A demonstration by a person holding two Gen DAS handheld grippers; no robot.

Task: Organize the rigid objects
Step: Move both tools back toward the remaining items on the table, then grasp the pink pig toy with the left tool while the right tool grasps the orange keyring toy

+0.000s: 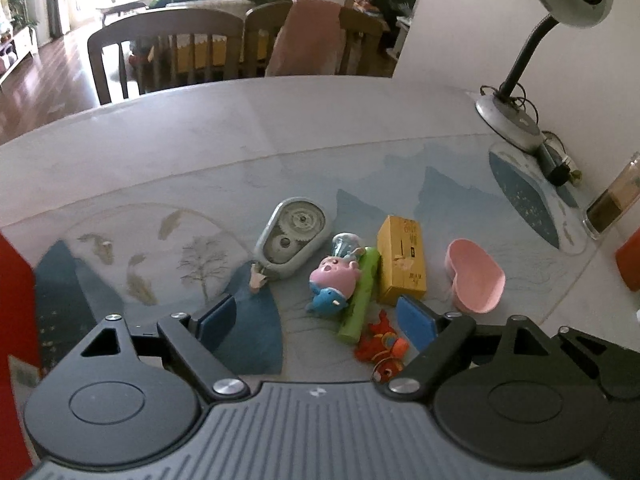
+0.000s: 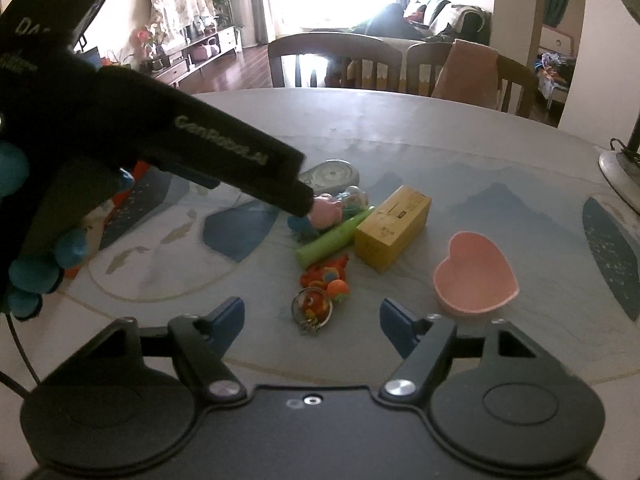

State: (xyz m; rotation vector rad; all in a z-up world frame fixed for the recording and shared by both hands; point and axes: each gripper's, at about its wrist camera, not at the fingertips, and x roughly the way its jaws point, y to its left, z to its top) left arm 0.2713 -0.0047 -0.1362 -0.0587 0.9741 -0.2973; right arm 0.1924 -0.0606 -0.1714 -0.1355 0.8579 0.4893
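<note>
A cluster of small objects lies mid-table: a grey correction-tape dispenser (image 1: pixel 294 239), a pink pig toy (image 1: pixel 335 275) on a blue toy (image 1: pixel 326 299), a green tube (image 1: pixel 360 294), a yellow box (image 1: pixel 402 265), a red-orange keychain toy (image 1: pixel 382 350) and a pink heart-shaped dish (image 1: pixel 474 276). My left gripper (image 1: pixel 316 326) is open and empty, just in front of the cluster. My right gripper (image 2: pixel 312 320) is open and empty, close above the keychain toy (image 2: pixel 320 292). The left gripper's body (image 2: pixel 200 148) reaches over the pig toy (image 2: pixel 326 212) in the right wrist view.
A desk lamp (image 1: pixel 516 116) stands at the far right, with a clear container (image 1: pixel 612 204) and an orange object (image 1: pixel 630 258) near it. A red object (image 1: pixel 14 280) sits at the left edge. Chairs (image 1: pixel 168 52) line the far table edge.
</note>
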